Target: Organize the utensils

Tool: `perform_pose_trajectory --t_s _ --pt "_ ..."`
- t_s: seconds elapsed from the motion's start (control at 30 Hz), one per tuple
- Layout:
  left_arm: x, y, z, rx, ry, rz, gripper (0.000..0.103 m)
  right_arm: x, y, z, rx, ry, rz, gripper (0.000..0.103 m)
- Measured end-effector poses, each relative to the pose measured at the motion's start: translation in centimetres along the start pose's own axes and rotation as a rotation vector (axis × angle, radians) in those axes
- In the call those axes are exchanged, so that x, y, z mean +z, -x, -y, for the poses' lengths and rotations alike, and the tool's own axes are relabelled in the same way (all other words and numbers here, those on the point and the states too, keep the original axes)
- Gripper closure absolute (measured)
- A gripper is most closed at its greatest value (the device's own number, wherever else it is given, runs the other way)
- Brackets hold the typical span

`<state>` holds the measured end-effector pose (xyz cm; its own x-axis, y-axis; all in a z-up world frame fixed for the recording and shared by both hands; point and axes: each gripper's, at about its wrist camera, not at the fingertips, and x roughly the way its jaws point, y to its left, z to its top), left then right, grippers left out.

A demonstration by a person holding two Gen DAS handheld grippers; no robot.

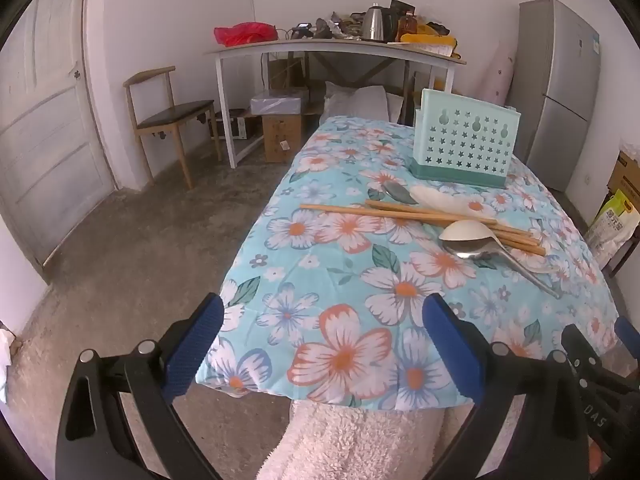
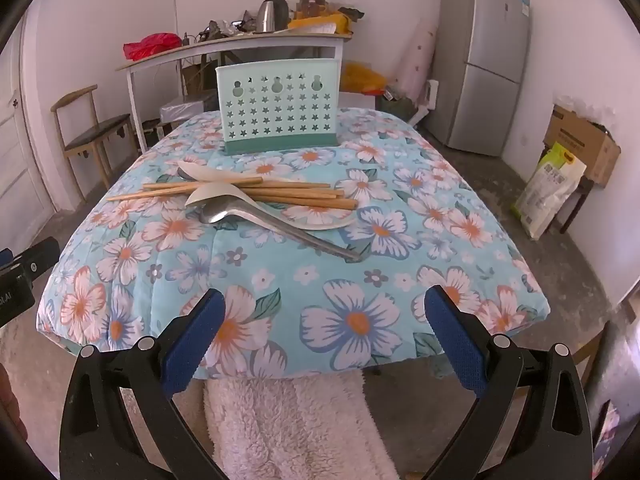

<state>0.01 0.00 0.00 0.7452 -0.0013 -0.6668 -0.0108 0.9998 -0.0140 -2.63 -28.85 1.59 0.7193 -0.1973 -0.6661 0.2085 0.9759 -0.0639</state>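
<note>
A pile of utensils lies mid-table on the floral cloth: several wooden chopsticks [image 2: 256, 192] [image 1: 420, 214], a white spoon [image 2: 224, 196] [image 1: 466, 230], a metal spoon [image 2: 276, 224] [image 1: 492, 252], and another white spoon [image 1: 444, 200] and metal spoon [image 1: 396, 192] behind them. A mint-green perforated utensil holder [image 2: 278, 110] [image 1: 464, 140] stands upright beyond the pile. My left gripper [image 1: 322, 322] is open and empty over the table's near edge. My right gripper [image 2: 324, 318] is open and empty, also short of the pile.
The floral-covered table [image 2: 360, 320] fills the middle. A fluffy pink fabric [image 2: 288, 420] lies below its near edge. A chair [image 1: 168, 116], a cluttered desk [image 1: 332, 46], a fridge [image 2: 484, 60] and boxes [image 2: 580, 140] stand around the room.
</note>
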Motion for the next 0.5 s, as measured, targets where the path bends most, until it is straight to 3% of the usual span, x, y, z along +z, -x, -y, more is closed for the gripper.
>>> perform_pose_trajectory --t_s 0.5 --pt "0.07 -0.19 -0.52 0.004 0.006 0.001 0.006 0.19 0.3 0.03 0.002 0.003 0.006 0.008"
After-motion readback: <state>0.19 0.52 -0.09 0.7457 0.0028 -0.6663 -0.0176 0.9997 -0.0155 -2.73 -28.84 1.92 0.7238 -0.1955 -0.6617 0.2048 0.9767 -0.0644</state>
